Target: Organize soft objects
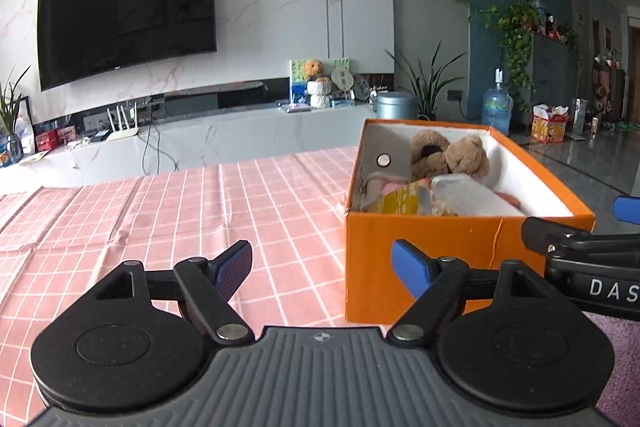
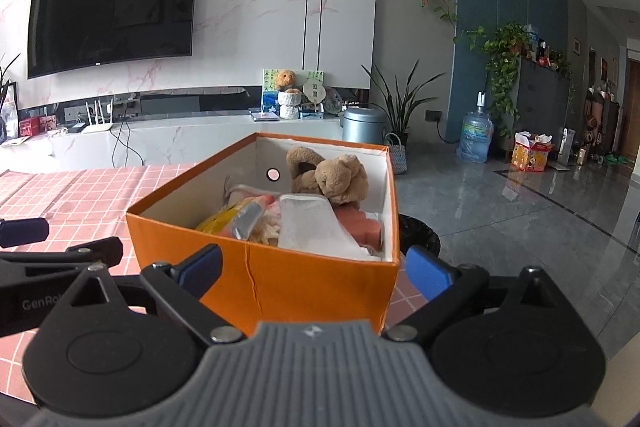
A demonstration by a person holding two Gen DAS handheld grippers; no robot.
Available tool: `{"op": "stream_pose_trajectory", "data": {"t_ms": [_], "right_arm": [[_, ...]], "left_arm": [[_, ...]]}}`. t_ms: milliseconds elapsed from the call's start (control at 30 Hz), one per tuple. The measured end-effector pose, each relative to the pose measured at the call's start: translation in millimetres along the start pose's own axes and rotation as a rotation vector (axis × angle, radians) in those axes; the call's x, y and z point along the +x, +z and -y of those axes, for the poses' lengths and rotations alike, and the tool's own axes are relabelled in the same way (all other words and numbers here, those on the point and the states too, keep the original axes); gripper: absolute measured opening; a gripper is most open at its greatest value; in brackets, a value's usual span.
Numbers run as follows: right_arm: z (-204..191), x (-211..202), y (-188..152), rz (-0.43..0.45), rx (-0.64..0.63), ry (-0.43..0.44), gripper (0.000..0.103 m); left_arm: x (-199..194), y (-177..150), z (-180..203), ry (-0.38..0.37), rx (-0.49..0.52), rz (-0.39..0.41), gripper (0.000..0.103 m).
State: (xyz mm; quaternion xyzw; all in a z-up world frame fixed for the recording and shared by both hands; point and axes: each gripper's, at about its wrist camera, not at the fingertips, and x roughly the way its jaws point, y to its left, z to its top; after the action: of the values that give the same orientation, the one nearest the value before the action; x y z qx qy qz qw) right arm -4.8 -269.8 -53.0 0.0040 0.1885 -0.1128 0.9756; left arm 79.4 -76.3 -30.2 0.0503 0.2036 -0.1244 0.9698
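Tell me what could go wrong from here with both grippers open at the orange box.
1. The orange box sits at the table's corner, above a black bin; a nudge from the right gripper might tip it off.
2. The white pouch and teddy bear are piled high and could spill.
3. The left gripper sits close beside the right, so they could collide.

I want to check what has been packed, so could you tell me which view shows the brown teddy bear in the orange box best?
The right wrist view: the teddy bear lies near centre, seen down into the orange box. The left wrist view shows it smaller, off to the right.
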Motion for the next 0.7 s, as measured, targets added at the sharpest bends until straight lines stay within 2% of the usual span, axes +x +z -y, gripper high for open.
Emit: {"op": "stream_pose_trajectory", "data": {"t_ms": [700], "right_arm": [[-7.0,-12.4,-0.5,0.018,-0.016,0.012,0.098]], "left_arm": [[-12.3,-2.1,3.0,0.011,0.0,0.007,0.093]]}}
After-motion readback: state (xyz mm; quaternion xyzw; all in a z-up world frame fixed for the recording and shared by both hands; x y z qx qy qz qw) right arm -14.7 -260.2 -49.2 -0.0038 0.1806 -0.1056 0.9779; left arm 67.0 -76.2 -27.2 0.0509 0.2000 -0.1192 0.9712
